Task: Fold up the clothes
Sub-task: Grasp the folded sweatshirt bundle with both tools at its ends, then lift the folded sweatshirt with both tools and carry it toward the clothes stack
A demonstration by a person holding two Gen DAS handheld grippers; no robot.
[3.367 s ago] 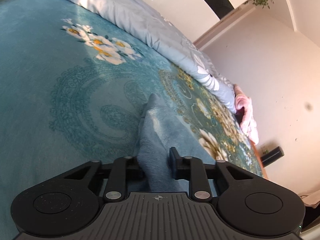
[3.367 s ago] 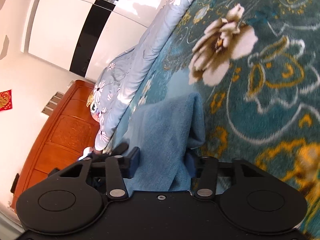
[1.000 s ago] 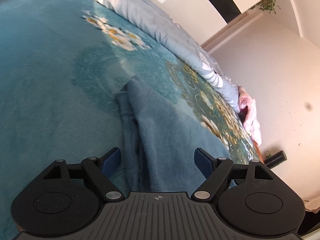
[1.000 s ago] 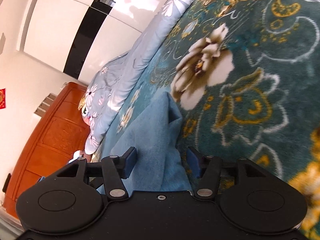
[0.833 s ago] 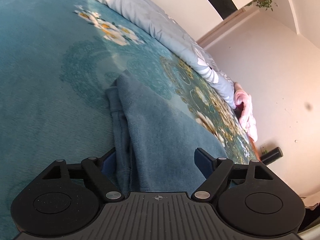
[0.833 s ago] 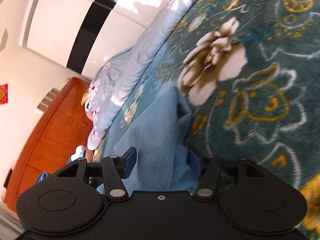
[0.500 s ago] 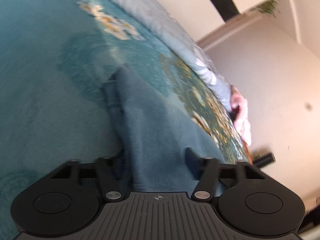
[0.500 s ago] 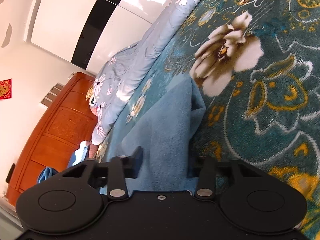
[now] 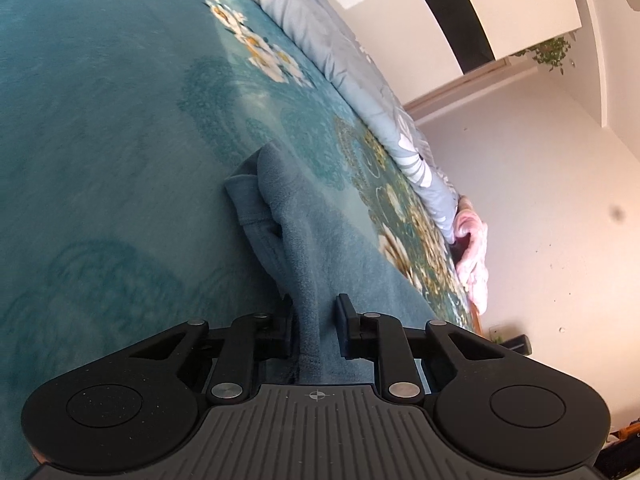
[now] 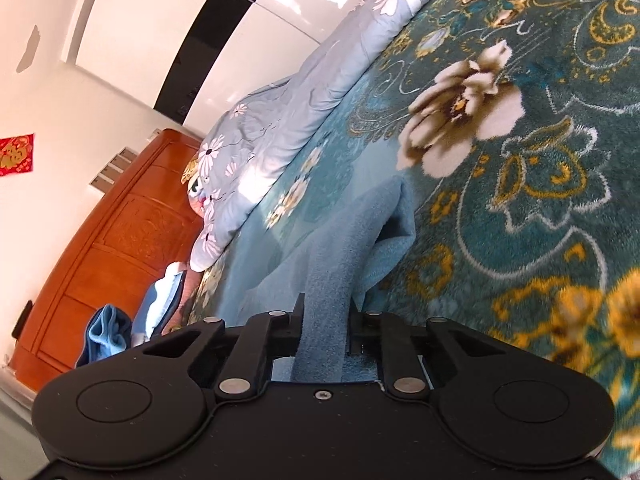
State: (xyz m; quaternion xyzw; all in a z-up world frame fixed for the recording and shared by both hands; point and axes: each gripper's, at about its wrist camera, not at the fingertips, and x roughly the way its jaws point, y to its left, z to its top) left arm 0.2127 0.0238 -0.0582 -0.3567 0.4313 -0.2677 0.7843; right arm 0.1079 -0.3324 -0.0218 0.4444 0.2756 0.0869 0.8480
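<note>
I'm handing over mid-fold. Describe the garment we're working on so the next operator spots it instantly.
Start from the big teal floral blanket covering the bed, bordered by a pale blue quilt. On it lies a plain dusty-blue fleece garment, with the left tongs and right tongs just closed on its near edge. Unlike its patterned neighbours, it has no print.

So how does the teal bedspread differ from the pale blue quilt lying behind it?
The teal bedspread is plush, dark and spread flat, with gold scrolls and cream flowers. The pale blue quilt is smooth, light and bunched into a long heap, printed with white daisies. Both are floral and lie on the bed.
</note>
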